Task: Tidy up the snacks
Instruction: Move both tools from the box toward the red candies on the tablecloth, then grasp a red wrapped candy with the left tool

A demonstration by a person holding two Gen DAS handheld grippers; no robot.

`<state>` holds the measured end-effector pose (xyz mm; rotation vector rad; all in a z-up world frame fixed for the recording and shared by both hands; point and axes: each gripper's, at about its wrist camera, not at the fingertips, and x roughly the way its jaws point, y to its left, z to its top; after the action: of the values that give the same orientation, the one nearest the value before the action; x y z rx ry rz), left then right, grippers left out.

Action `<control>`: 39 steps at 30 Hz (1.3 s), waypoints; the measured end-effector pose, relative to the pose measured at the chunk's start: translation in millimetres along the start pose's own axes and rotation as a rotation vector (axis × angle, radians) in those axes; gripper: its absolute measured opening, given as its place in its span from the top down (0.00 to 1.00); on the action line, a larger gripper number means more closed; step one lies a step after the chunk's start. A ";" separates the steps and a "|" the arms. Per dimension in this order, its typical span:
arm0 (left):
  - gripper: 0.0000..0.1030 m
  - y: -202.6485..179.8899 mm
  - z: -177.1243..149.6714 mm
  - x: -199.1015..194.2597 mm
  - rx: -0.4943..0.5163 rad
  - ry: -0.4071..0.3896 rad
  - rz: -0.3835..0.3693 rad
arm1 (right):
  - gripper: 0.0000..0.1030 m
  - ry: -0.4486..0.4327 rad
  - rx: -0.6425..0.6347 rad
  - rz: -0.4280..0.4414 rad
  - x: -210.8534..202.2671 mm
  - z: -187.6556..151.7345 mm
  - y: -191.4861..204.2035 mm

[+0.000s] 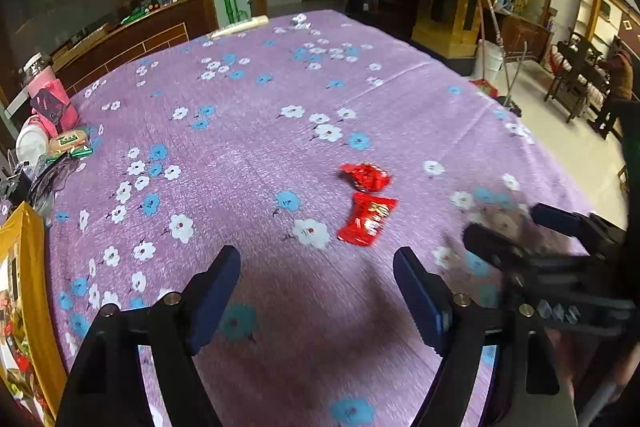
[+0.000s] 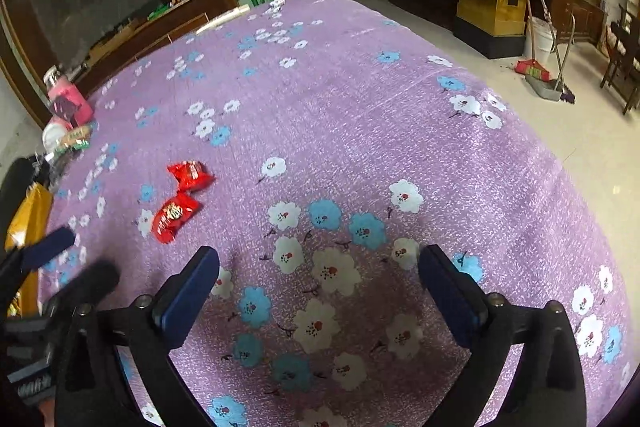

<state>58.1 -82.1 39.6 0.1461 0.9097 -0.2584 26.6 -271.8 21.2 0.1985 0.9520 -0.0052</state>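
Lying on the purple flowered tabletop [image 1: 256, 155]: two red snack packets, one crumpled [image 1: 366, 177], the other flatter [image 1: 367, 219] and just beside it, nearer the grippers. Hovering over the cloth short of the packets, left gripper [image 1: 316, 277] spread wide, holding nothing. Right of the packets, right gripper [image 2: 319, 273] equally wide apart and empty. Well left of the packets at the tabletop's edge: pink bottle [image 1: 50, 95], white cup [image 1: 30, 143], yellow box [image 1: 24, 291].

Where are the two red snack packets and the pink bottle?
Near red packet [image 1: 367, 218], left wrist view, middle of wrapper.
Far red packet [image 1: 366, 177], left wrist view, crumpled centre.
Pink bottle [image 2: 69, 101], right wrist view, pink sleeve.
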 end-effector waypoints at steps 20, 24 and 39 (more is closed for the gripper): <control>0.37 -8.1 19.7 47.1 0.073 0.054 -0.011 | 0.00 0.050 -0.119 -0.089 10.3 -3.2 13.5; 0.45 -8.3 24.3 51.9 0.057 0.049 -0.032 | 0.00 0.060 -0.153 -0.116 12.8 -3.0 17.3; 0.77 -5.1 21.7 45.5 0.035 0.028 -0.017 | 0.00 0.060 -0.154 -0.115 12.6 -2.8 17.7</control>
<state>99.8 -99.3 16.5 0.1753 0.9352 -0.2884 33.3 -252.9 12.4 0.0020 1.0179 -0.0315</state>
